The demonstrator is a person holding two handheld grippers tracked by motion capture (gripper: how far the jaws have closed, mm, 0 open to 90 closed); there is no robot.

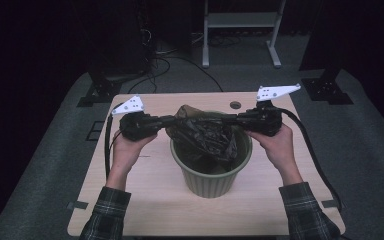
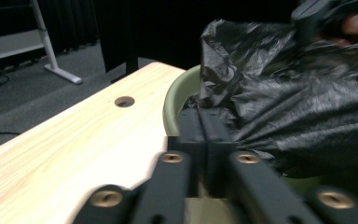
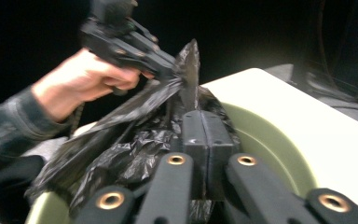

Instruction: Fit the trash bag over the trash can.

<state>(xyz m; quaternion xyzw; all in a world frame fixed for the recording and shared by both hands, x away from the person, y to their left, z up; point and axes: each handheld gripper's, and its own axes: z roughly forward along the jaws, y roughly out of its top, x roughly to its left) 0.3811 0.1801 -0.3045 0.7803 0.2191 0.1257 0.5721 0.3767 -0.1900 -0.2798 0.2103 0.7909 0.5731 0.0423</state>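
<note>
The black plastic bin bag [image 1: 203,134] is hanging bunched over the mouth of the green waste bin [image 1: 211,179], most of it sagging inside and a peak of film rising above the rim at the back. The bin is standing near the middle of the light wooden table [image 1: 150,195], just in front of the round cable hole [image 1: 235,105].

The left gripper [image 1: 166,120] is reaching in from the left with its jaws pressed together on a fold of the bag's edge; in the left gripper view the two black pads [image 2: 199,128] are meeting with film pinched between them. The right gripper [image 1: 235,119] is coming in from the opposite side, its jaws likewise clamped on the bag, the crinkled plastic spilling out around its pads [image 3: 204,135].

The step in hand appears to be opening the bag and lining the bin. To do it well, both grips should be holding a single layer of the mouth on opposite sides, then drawing apart evenly and level, keeping the film above the rim so it can be folded outward over it. Pulling unevenly risks tearing the thin plastic or tipping the bin.
</note>
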